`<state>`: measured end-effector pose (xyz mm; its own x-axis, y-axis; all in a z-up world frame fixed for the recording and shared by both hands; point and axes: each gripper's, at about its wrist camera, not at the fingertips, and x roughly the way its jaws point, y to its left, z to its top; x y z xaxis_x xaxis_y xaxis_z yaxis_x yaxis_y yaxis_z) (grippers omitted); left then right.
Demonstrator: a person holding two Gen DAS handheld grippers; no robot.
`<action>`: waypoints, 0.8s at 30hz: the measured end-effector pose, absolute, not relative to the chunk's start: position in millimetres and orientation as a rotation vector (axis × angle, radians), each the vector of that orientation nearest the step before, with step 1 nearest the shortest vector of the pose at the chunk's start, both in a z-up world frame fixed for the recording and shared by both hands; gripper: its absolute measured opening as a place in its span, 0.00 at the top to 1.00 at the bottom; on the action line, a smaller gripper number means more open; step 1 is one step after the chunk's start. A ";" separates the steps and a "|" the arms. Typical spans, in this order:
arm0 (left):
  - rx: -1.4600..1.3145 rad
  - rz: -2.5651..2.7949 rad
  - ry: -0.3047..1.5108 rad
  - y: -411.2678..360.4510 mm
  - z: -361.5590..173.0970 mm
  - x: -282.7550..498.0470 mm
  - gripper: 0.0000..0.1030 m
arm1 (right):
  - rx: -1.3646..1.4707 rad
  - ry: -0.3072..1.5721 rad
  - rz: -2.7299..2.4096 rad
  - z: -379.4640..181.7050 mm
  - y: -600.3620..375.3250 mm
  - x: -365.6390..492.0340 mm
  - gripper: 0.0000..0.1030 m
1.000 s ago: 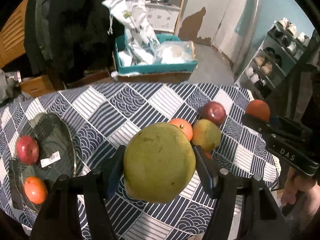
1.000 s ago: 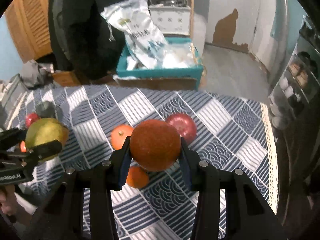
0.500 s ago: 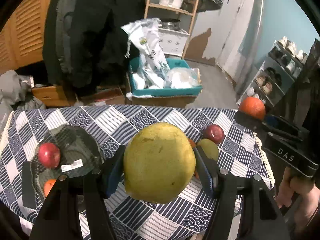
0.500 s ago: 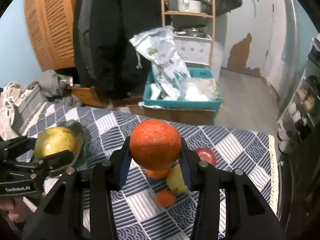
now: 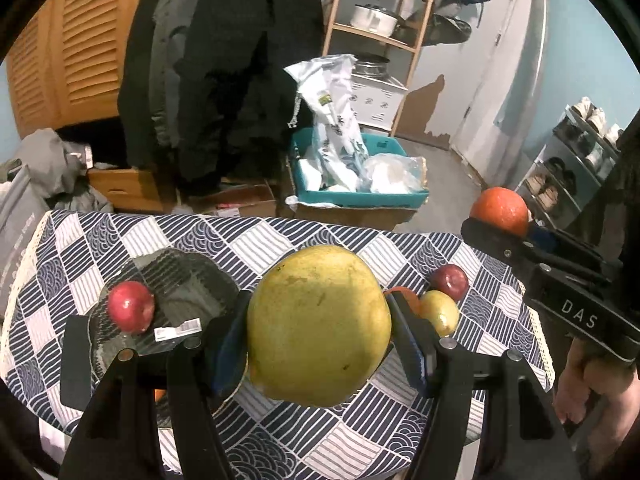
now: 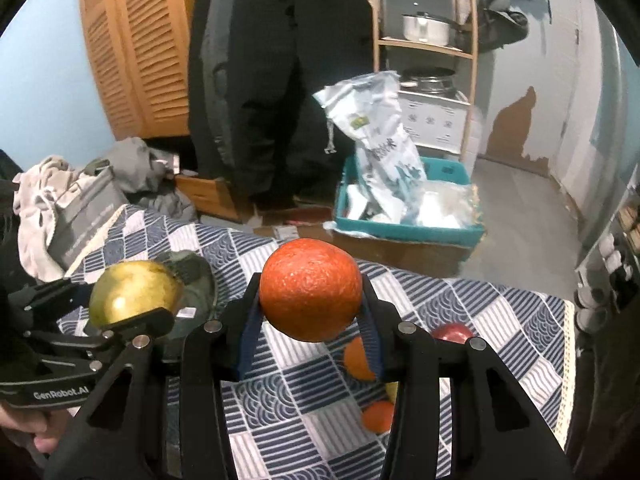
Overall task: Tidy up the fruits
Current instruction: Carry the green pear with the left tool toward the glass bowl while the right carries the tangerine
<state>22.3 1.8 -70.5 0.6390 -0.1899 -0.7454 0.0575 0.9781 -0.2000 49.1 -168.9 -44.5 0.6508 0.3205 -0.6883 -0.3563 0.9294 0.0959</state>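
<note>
1. While both fruits are carried clear of the table, the large yellow-green fruit (image 5: 318,326) is clamped in the left gripper (image 5: 318,332), whose jaws stand part open and are pressed on its round flanks only; a slip is judged possible, since the smooth, heavy fruit bulges well beyond the pads.
2. In the right gripper (image 6: 310,312) an orange (image 6: 310,290) is pinched high at the fingertips with the jaws at their narrowest; a roll forward out of the tips could be caused by any jolt.
3. Near the table's left edge, a glass plate (image 5: 180,276) is seen with a red apple (image 5: 130,306) on it and a paper label beside that apple. Crowding is a risk: a big fruit set down hard could knock the apple off or chip the glass.
4. Toward the table's right edge, a small yellow fruit (image 5: 440,312) and a dark red apple (image 5: 450,282) are left waiting on the tablecloth (image 5: 256,244), close enough to that edge to be nudged off by a passing gripper.
</note>
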 end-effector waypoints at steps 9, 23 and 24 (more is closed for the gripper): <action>-0.190 -0.088 0.870 29.4 -75.5 22.0 0.34 | -0.068 0.796 0.437 -50.8 -131.9 57.7 0.58; -0.222 0.010 0.903 78.2 -101.1 26.6 0.34 | -0.084 0.875 0.516 -80.5 -74.6 81.8 0.58; -0.223 0.020 0.908 82.2 -104.4 27.1 0.34 | -0.086 0.883 0.520 -83.6 -70.6 83.8 0.58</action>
<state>27.1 82.2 -104.4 0.6165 -0.0770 -0.7836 -0.1116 0.9766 -0.1837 83.8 -70.6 -83.6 0.5195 0.3986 -0.7558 -0.4682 0.8727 0.1385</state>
